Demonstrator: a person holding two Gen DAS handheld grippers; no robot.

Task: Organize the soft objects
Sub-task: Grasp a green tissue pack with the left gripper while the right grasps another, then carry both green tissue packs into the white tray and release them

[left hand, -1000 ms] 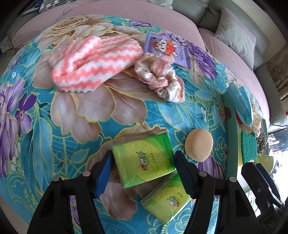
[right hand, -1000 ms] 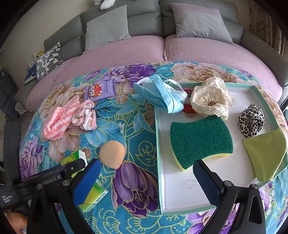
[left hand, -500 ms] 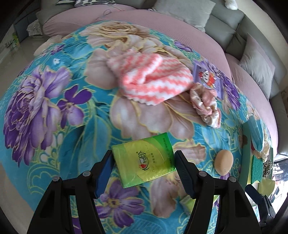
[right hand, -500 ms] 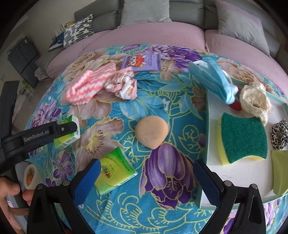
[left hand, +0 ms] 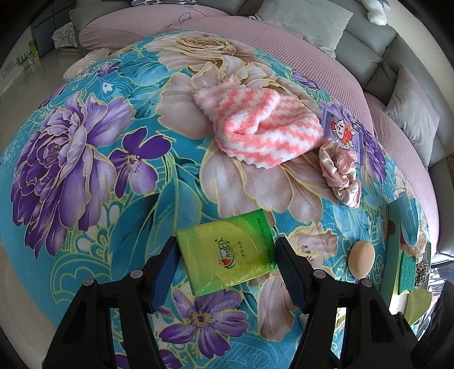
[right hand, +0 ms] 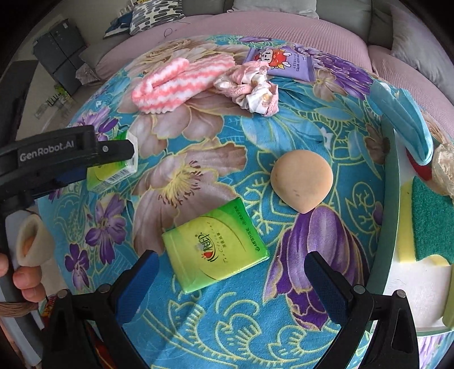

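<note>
Tissue pack now raised, prob. clear of cloth, in left fingers; right gripper spread.

Looks like somebody's living room, plain home setup. Big curved sofa with a pink ribbed seat wrapping round the back, grey backrest with grey cushions leaning on it, plus a black-and-white patterned pillow off in the corner. Round table right up against it, covered in a loud floral cloth, teal with purple and beige blooms. Glossy tile floor off to the side, dark cabinet by the wall. Everyday household clutter on top: fluffy pink-striped towel, scrunchie, tissue packs.
</note>
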